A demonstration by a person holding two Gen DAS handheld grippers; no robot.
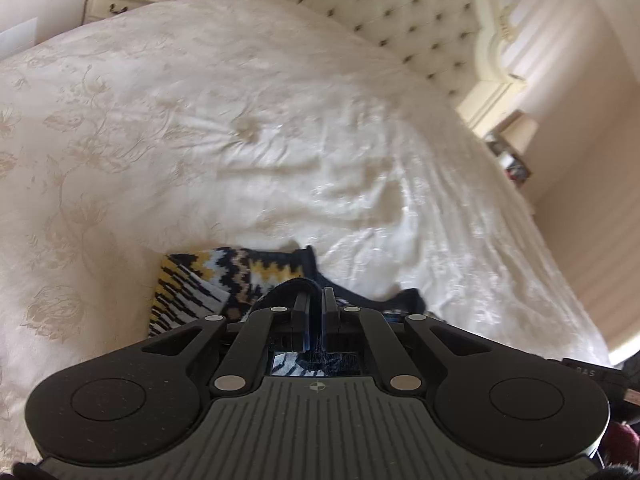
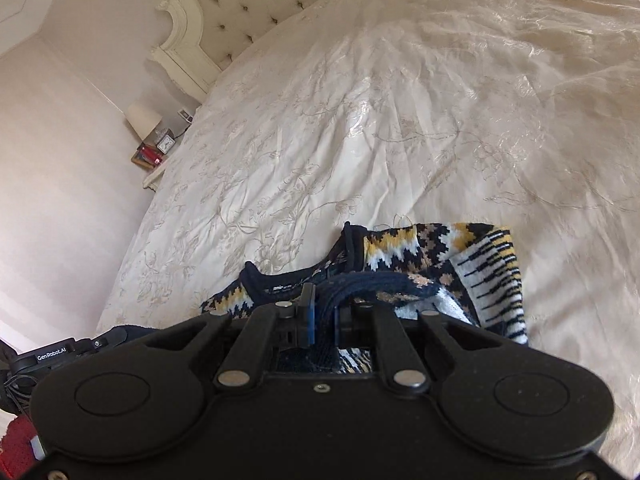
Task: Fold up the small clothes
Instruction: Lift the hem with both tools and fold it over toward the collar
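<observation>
Both the left gripper (image 1: 316, 300) and the right gripper (image 2: 324, 300) pinched the patterned sweater's (image 2: 440, 256) navy edge above the bedspread (image 2: 360, 120), seemingly mid-fold; next, lay it flat.

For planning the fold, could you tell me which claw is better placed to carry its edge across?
Probably the left claw: like the right claw, it is shut on the sweater, but more bare bedspread lies ahead.
</observation>
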